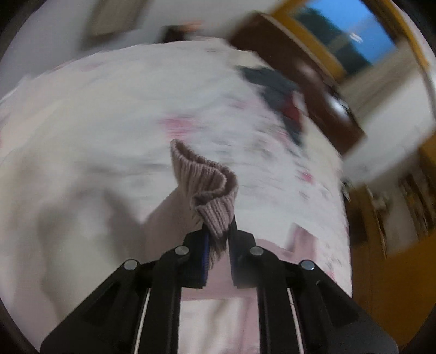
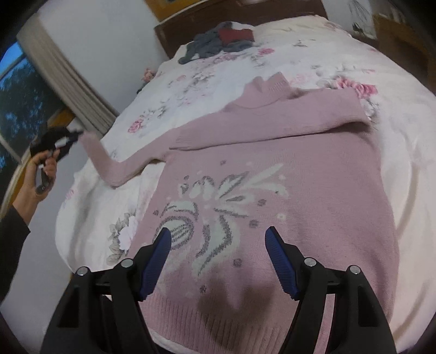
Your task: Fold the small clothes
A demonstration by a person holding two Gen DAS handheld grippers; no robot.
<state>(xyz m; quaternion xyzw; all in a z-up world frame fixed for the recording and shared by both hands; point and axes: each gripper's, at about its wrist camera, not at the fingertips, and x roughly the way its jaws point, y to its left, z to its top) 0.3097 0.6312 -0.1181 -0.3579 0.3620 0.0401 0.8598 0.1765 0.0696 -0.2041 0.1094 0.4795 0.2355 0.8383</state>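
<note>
A pink knitted sweater (image 2: 272,190) lies face up on a bed (image 2: 395,89) with a white floral cover. Its hem is near the right-wrist camera, its collar far, so its long axis runs from near to far. A white and grey leaf pattern fills the chest. One sleeve (image 2: 272,119) is already folded across the upper chest, just below the collar. The other sleeve stretches out to the left, off the body of the sweater, and rises off the cover toward the left gripper (image 2: 61,141).

The left gripper is clamped on the ribbed cuff (image 1: 207,190) of that sleeve; in its own view the cuff sticks up between the closed fingers, and the background is blurred. A hand (image 2: 41,174) in a dark sleeve holds this gripper at the bed's left edge.

The right gripper (image 2: 218,261) hovers over the lower chest with its blue-padded fingers spread wide, holding nothing.

The held sleeve lies left of the sweater's body, so the fold likely calls for carrying the cuff rightward across the chest; the left gripper is the nearer one.

A heap of dark grey and red clothes (image 2: 218,40) sits at the far end near a brown headboard (image 2: 245,13). No brand, label or readable writing is visible.
</note>
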